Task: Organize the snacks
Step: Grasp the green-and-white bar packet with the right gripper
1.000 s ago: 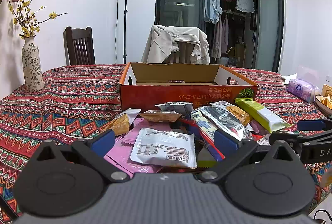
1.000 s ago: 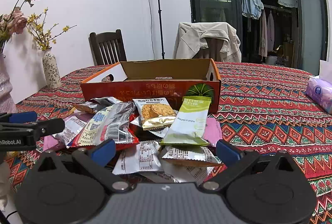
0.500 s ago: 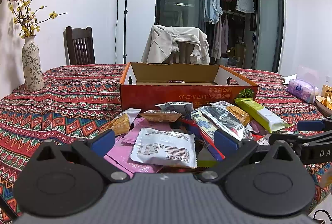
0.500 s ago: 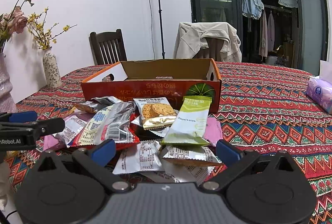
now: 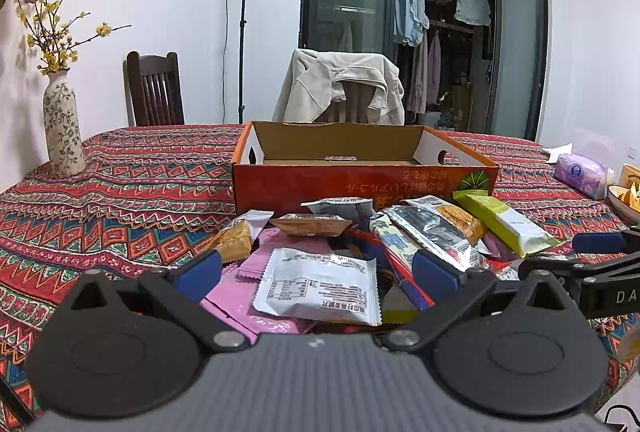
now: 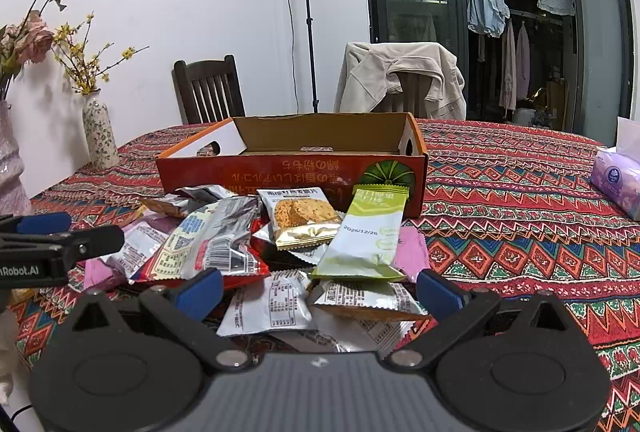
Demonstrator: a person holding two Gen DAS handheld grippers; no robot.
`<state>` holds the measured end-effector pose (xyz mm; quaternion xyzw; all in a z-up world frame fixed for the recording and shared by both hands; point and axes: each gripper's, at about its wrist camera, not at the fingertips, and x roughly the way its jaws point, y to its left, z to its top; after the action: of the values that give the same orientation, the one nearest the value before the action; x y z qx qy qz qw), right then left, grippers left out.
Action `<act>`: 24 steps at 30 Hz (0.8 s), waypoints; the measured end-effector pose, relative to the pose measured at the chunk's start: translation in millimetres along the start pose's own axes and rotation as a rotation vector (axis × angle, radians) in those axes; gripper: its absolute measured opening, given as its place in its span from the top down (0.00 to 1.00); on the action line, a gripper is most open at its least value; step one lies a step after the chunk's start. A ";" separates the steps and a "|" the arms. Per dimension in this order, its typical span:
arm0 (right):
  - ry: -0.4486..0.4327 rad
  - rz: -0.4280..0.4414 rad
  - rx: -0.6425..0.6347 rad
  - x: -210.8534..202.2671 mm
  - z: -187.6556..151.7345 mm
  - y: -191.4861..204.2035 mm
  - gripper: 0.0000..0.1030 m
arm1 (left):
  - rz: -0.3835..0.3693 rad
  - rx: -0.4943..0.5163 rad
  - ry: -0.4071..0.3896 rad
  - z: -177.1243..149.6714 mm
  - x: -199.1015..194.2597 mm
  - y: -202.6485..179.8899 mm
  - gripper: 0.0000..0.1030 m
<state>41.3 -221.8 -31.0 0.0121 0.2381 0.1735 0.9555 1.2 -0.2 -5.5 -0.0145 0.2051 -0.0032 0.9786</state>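
Observation:
A heap of snack packets lies in front of an open orange cardboard box (image 5: 360,179), which also shows in the right wrist view (image 6: 292,171). My left gripper (image 5: 318,272) is open and empty, just before a white packet (image 5: 320,286) on pink wrappers (image 5: 240,296). My right gripper (image 6: 318,288) is open and empty, above a white packet (image 6: 268,306) and a silver one (image 6: 368,298). A green bar packet (image 6: 368,236), a cookie packet (image 6: 304,218) and a silver-red packet (image 6: 208,244) lie behind. The box looks nearly empty inside.
A patterned red cloth (image 5: 120,191) covers the table. A flowered vase (image 5: 62,127) stands at the far left, a purple tissue pack (image 6: 618,183) and a bowl (image 5: 626,197) at the right. Chairs stand behind the table. Each gripper appears at the other view's edge.

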 end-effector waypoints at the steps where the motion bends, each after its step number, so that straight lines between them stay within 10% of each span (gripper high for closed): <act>1: 0.000 0.001 0.000 -0.4 0.5 0.2 0.00 | 0.000 0.000 0.000 -0.4 0.1 -0.4 0.00; 18: -0.023 -0.026 -0.007 3.5 11.2 -2.4 0.02 | 0.019 -0.016 0.011 3.7 4.1 7.4 0.00; 24: 0.012 -0.063 0.000 25.7 29.8 -12.1 0.22 | 0.044 -0.028 0.021 4.6 9.2 13.5 0.00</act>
<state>80.1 -222.7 -17.4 0.0035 0.2439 0.1435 0.9591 11.6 13.4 -5.4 -0.0235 0.2157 0.0210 0.9760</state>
